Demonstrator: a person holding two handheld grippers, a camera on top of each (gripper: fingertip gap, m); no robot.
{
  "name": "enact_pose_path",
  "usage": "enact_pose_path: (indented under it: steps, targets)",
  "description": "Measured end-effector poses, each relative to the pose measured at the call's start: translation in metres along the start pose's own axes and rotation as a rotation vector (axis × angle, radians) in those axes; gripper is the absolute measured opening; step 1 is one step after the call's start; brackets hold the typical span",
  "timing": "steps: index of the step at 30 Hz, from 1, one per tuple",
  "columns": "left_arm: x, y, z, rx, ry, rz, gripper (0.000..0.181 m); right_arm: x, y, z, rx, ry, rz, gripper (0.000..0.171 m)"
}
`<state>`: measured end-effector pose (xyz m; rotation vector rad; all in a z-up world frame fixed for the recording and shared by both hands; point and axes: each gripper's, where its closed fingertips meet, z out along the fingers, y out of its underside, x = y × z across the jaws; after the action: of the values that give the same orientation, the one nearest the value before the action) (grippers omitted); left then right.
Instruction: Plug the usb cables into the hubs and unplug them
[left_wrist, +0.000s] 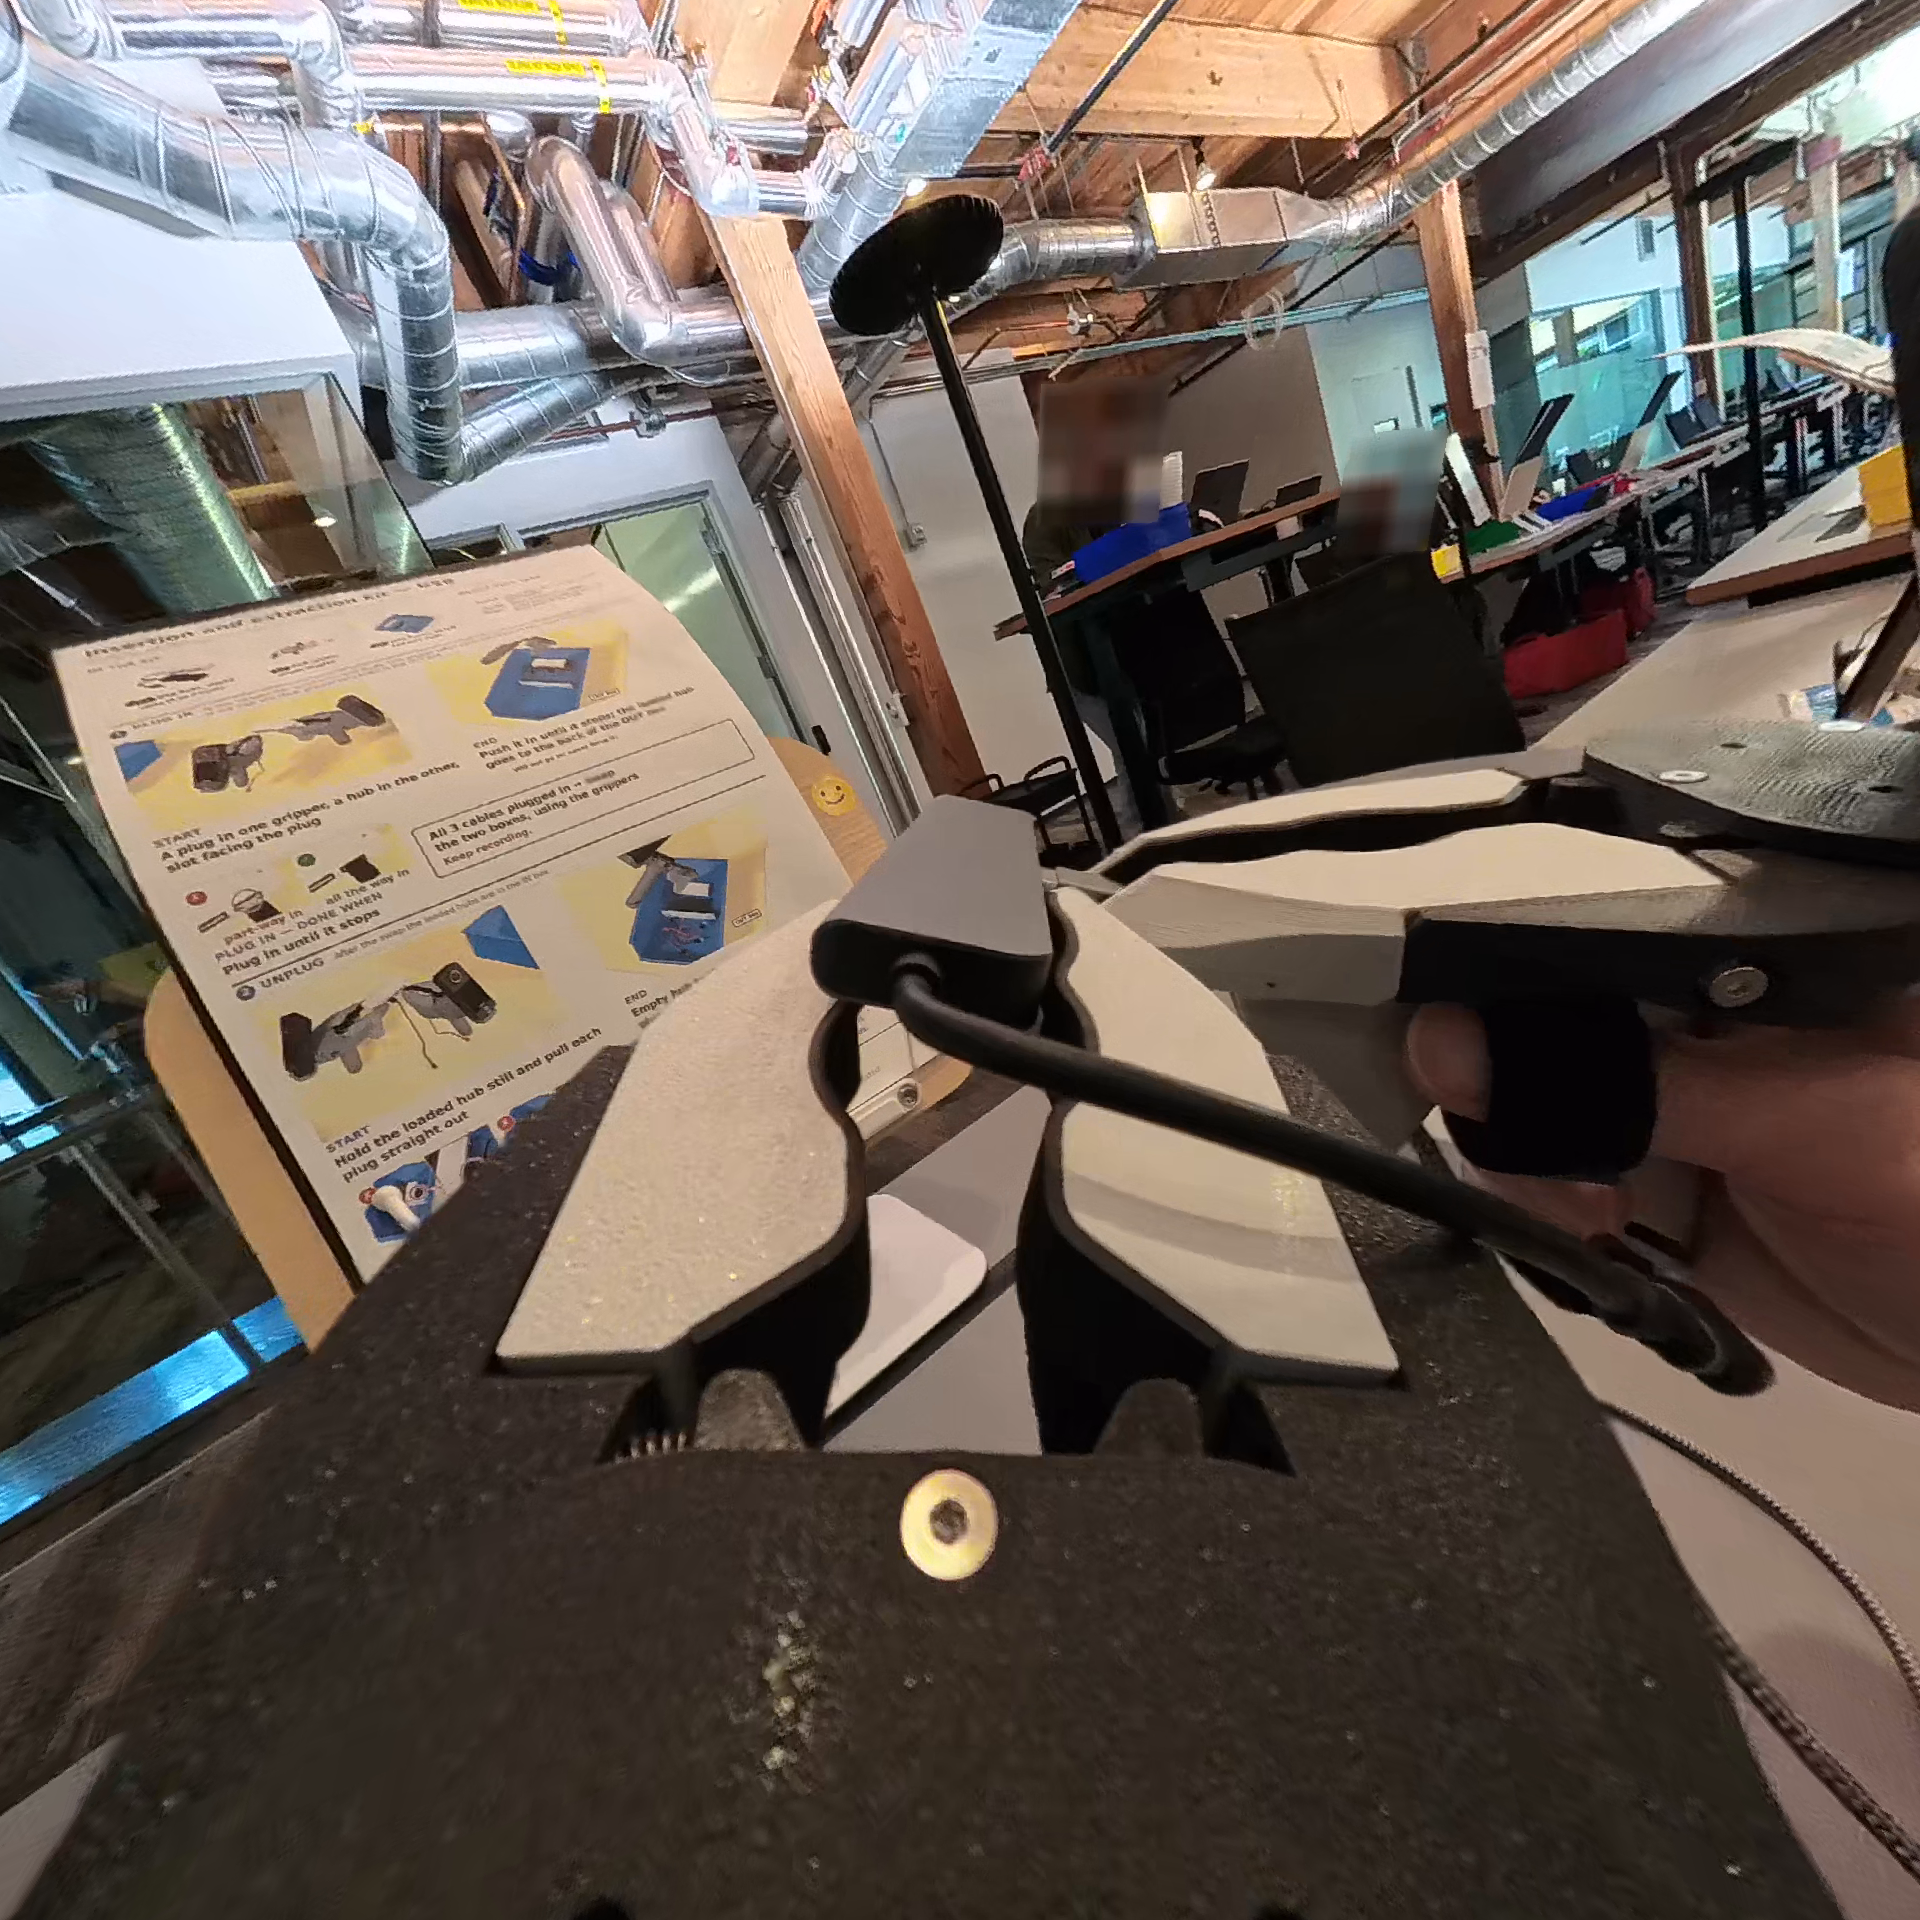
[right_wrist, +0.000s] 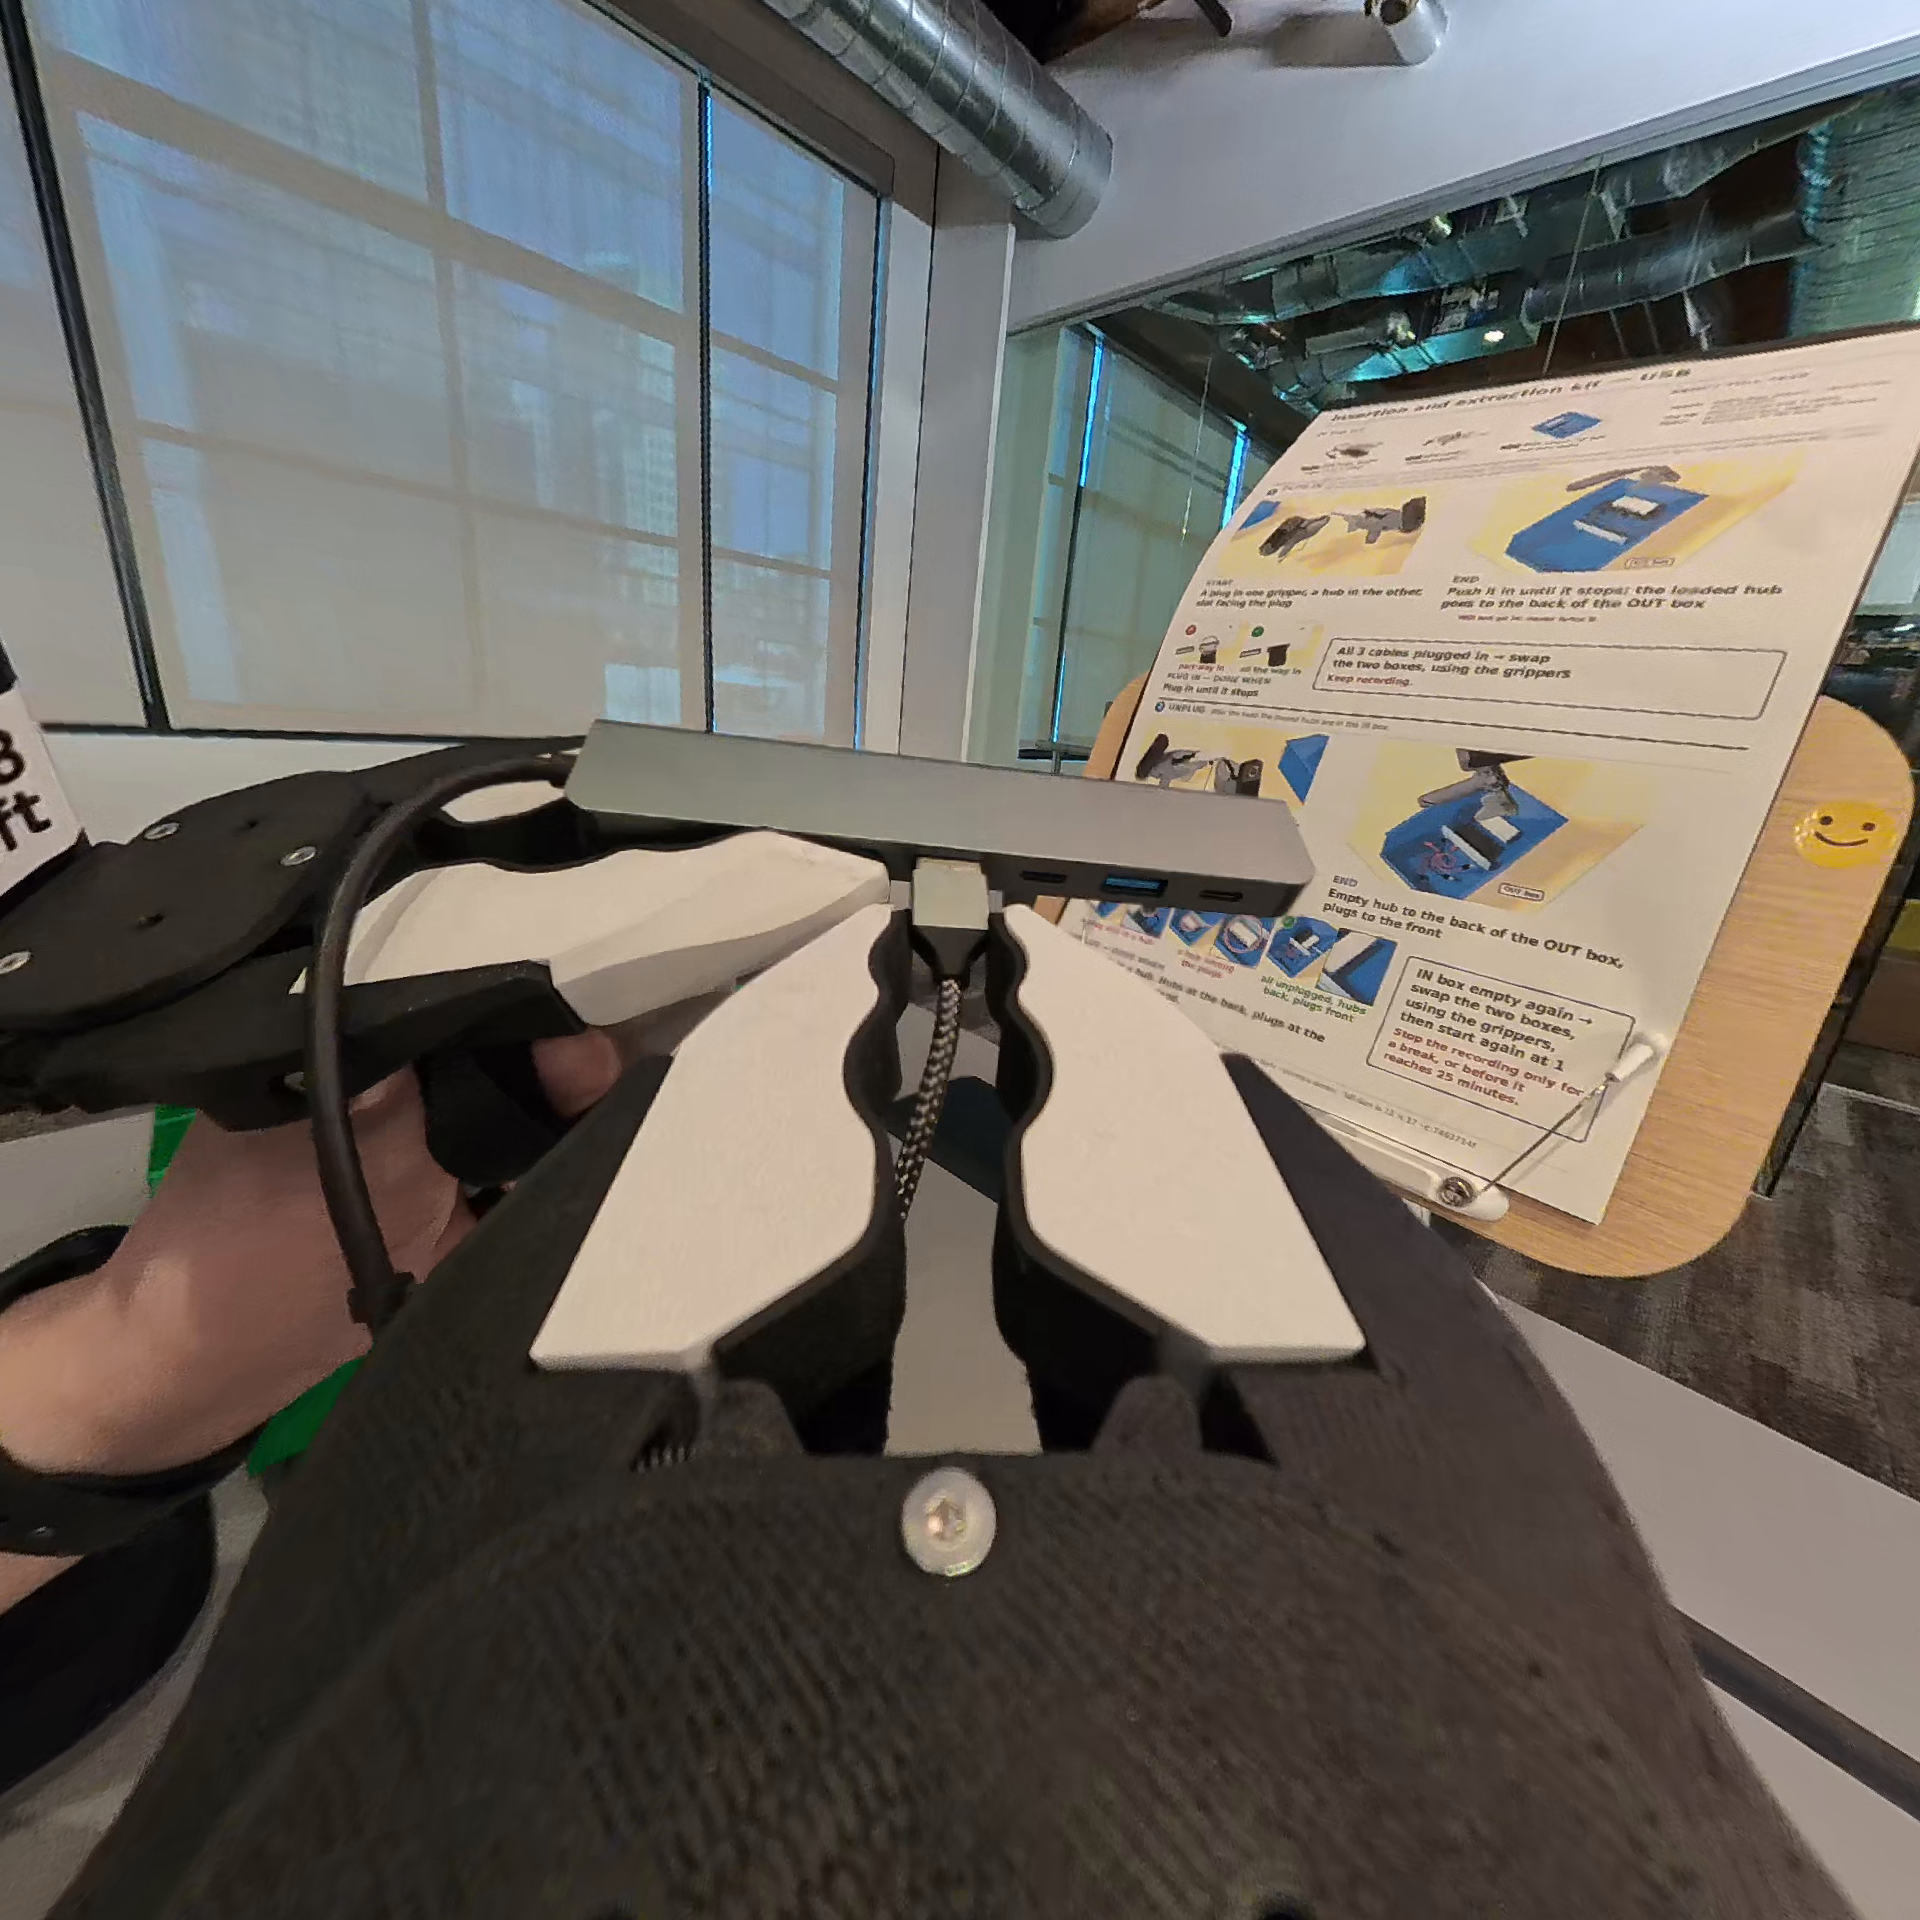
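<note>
My left gripper (left_wrist: 1049, 935) clamps the slim grey aluminium hub (right_wrist: 935, 805) mid-air, right gripper (right_wrist: 948, 925) pinches the silver braided-cable USB plug (right_wrist: 948, 896) at its port; seated or not, I can't tell—next, a straight push or pull.

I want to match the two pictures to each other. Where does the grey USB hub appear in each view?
Left wrist view: the USB hub is seen end-on just above centre, clamped at the left gripper tips, its black cable trailing right.
Right wrist view: the hub lies crosswise above centre, ports facing the camera, with the braided cable's plug at one port.
Shared landmark: the instruction sheet on its wooden board.
</note>
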<state>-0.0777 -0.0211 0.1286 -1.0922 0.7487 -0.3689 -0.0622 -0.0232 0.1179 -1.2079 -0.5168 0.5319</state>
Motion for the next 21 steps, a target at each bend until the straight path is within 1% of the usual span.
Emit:
enact_pose_path:
  steps: [1,3,4,7,8,11,14,17,21]
  targets:
    - [-0.006,-0.002,-0.001,0.002,-0.039,-0.003,0.030,-0.001,-0.002,-0.001,0.005,0.001,-0.005,0.014]
    - [-0.038,-0.008,-0.011,0.020,-0.207,0.029,0.029,-0.003,-0.006,-0.004,0.036,0.017,-0.026,0.014]
    - [-0.053,-0.012,-0.018,0.036,-0.232,0.017,0.029,-0.006,-0.008,-0.005,0.043,0.015,-0.037,0.014]
    - [-0.072,-0.026,-0.031,0.104,-0.096,-0.171,0.029,-0.015,-0.010,-0.003,0.028,-0.005,-0.056,0.014]
    - [-0.078,-0.030,-0.035,0.115,-0.090,-0.203,0.029,-0.015,-0.011,-0.003,0.025,-0.006,-0.059,0.014]
    - [-0.080,-0.036,-0.038,0.097,-0.069,-0.162,0.029,-0.004,-0.013,-0.003,-0.006,-0.014,-0.042,0.014]
    - [-0.083,-0.038,-0.040,0.062,-0.099,-0.095,0.029,0.003,-0.010,-0.002,-0.077,-0.061,-0.021,0.014]
    - [-0.088,-0.042,-0.045,0.037,-0.113,-0.075,0.029,0.009,-0.013,-0.004,-0.126,-0.080,-0.068,0.014]
    - [-0.102,-0.048,-0.057,0.011,-0.120,-0.083,0.029,0.006,-0.022,-0.011,-0.181,-0.128,-0.113,0.014]
